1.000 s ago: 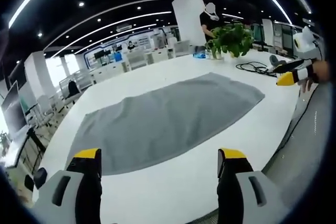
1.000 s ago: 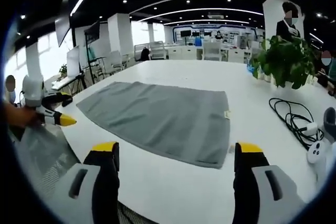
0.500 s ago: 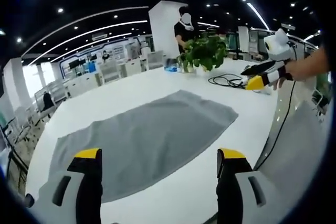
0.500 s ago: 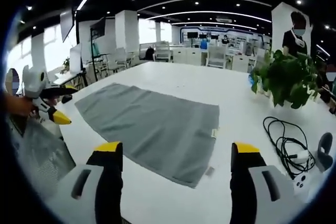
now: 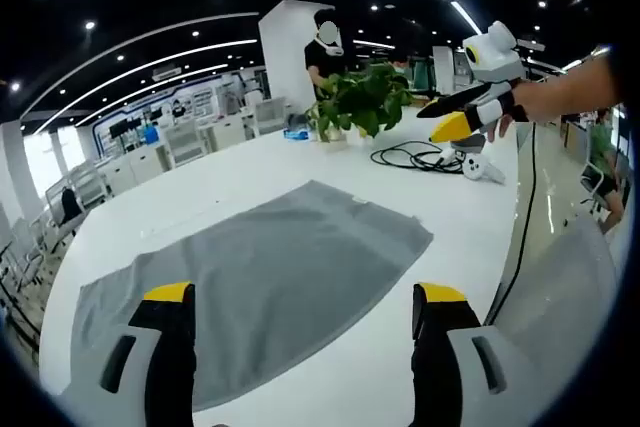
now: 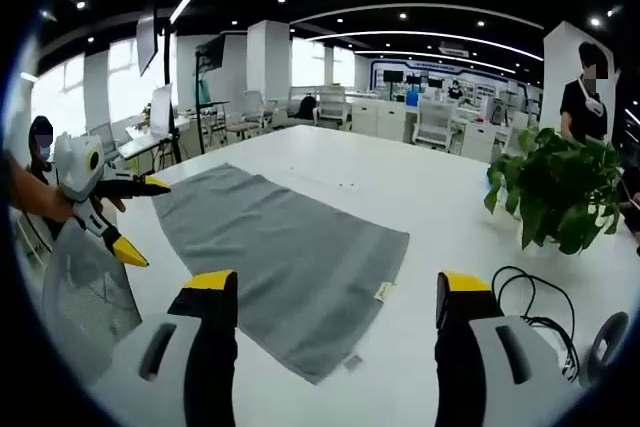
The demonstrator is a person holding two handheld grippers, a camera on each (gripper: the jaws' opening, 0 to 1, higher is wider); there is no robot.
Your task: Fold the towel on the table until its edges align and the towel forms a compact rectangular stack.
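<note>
While the grey rectangular cloth towel (image 5: 250, 292) lies flat and unfolded on the white table (image 6: 440, 197), hovering above its near edge — left gripper (image 5: 300, 347) and right gripper (image 6: 325, 332) both wide apart, holding nothing. Folding not begun; next, probably: down to the near corners — pinch each.

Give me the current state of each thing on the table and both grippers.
Towel: spread flat, unfolded, untouched.
Left gripper: open, empty, above the table's near edge.
Right gripper: open, empty, off the towel.
Black cable: loosely coiled on the table.
Potted plant: upright.
</note>
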